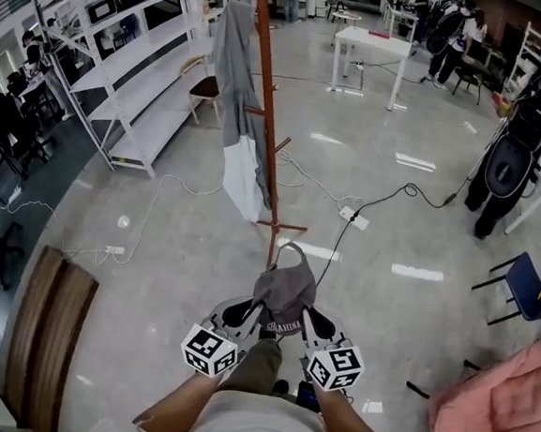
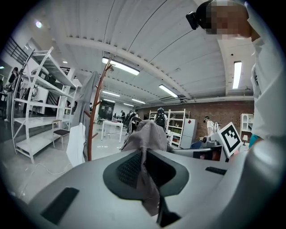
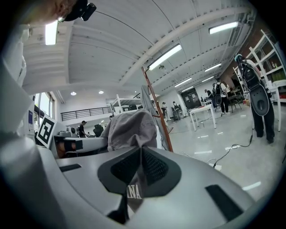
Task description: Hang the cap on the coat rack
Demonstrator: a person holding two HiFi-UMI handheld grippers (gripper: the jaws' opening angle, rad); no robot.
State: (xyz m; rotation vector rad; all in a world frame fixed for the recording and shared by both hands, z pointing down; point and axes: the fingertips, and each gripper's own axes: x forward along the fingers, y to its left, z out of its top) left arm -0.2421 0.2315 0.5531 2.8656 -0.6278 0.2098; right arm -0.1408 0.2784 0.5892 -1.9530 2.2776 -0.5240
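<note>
Head view: your left gripper (image 1: 253, 316) and right gripper (image 1: 311, 323) are both clamped on the cap (image 1: 285, 290), near the rack (image 1: 265, 125); its white print ends "INA".

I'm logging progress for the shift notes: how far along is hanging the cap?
Done: the cap is picked up, with the left gripper and right gripper each shut on its edge. In hand: it is held up facing the coat rack, apart from it. Left: bring it to the rack, hook it over a bare peg opposite the grey garment, and let go.
</note>
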